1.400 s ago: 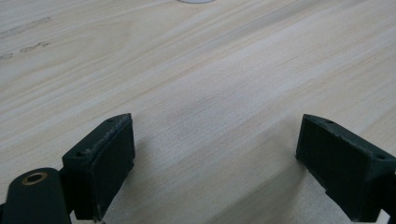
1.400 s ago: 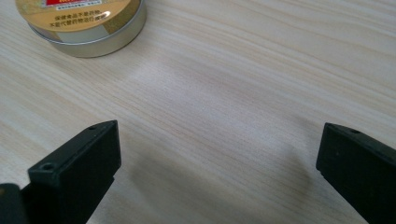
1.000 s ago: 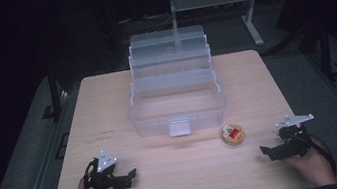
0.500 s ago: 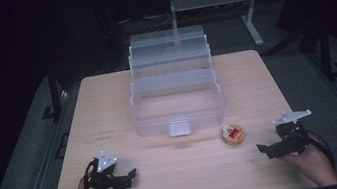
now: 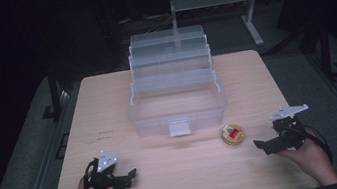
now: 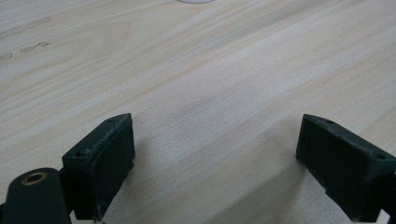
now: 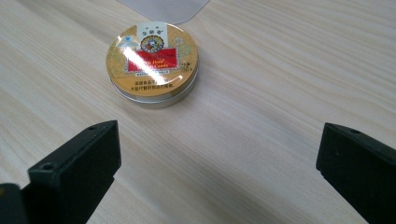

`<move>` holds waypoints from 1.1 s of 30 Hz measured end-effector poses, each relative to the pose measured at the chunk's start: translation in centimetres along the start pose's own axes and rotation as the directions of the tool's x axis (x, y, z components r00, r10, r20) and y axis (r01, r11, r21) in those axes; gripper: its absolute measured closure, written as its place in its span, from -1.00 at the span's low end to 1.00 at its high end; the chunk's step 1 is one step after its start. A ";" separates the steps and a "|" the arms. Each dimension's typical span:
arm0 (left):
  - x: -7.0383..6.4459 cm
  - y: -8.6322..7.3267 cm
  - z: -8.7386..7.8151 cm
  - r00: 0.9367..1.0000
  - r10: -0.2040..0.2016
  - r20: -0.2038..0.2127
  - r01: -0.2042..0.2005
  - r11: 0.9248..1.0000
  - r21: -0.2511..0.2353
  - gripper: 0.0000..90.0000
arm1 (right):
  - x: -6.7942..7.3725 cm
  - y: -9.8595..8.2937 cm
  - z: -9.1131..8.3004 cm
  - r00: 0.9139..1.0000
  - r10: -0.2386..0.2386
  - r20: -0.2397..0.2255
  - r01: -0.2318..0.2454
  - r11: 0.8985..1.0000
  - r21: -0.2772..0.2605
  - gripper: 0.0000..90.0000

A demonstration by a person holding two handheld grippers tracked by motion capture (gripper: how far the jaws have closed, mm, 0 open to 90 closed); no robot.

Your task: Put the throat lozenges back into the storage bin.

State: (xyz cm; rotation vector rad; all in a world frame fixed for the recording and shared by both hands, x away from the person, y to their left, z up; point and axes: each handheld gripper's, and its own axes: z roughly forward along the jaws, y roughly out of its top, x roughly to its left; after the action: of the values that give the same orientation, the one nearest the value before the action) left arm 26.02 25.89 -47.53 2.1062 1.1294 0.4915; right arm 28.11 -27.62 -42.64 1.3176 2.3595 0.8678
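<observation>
Pale wood grain runs across the surface (image 5: 108,113), with bare room along its near edge between the two hands. The left tongs (image 5: 127,175) rest low at about 7 o'clock near the front edge, jaws spread wide and holding nothing; in the left gripper view only bare wood lies between them. A clear plastic tiered box (image 5: 174,91) stands at the middle toward 12 o'clock, its front latch facing the person, walling off the far half. Just off its front right corner, at about 5 o'clock, lies the round gold tin (image 5: 232,134) with a red label, flat and lid up. The right tongs (image 5: 261,145) sit near the tin at its 4 o'clock, jaws wide apart and empty, the tin (image 7: 152,63) ahead and apart from them.
</observation>
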 end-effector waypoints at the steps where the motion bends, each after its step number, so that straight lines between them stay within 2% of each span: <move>1: 0.0 0.0 0.0 1.000 0.000 0.000 0.000 1.000 0.000 -0.76 | 0.0 0.1 0.0 1.000 -0.001 0.001 0.001 1.000 -0.001 -1.00; 18: 0.0 0.0 0.0 1.000 0.000 0.000 0.000 1.000 0.000 -0.76 | 0.1 1.0 -0.1 1.000 -0.013 -0.011 0.013 1.000 -0.002 -1.00; 33: 0.0 0.0 0.0 1.000 0.000 0.000 0.000 1.000 0.000 -0.76 | 0.7 2.7 0.7 0.999 -0.039 -0.033 0.039 0.999 0.001 -1.00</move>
State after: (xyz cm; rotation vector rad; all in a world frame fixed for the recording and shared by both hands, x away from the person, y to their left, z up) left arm 26.02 25.89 -47.52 2.1067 1.1291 0.4917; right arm 29.93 -25.74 -41.39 1.2625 2.4038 0.8826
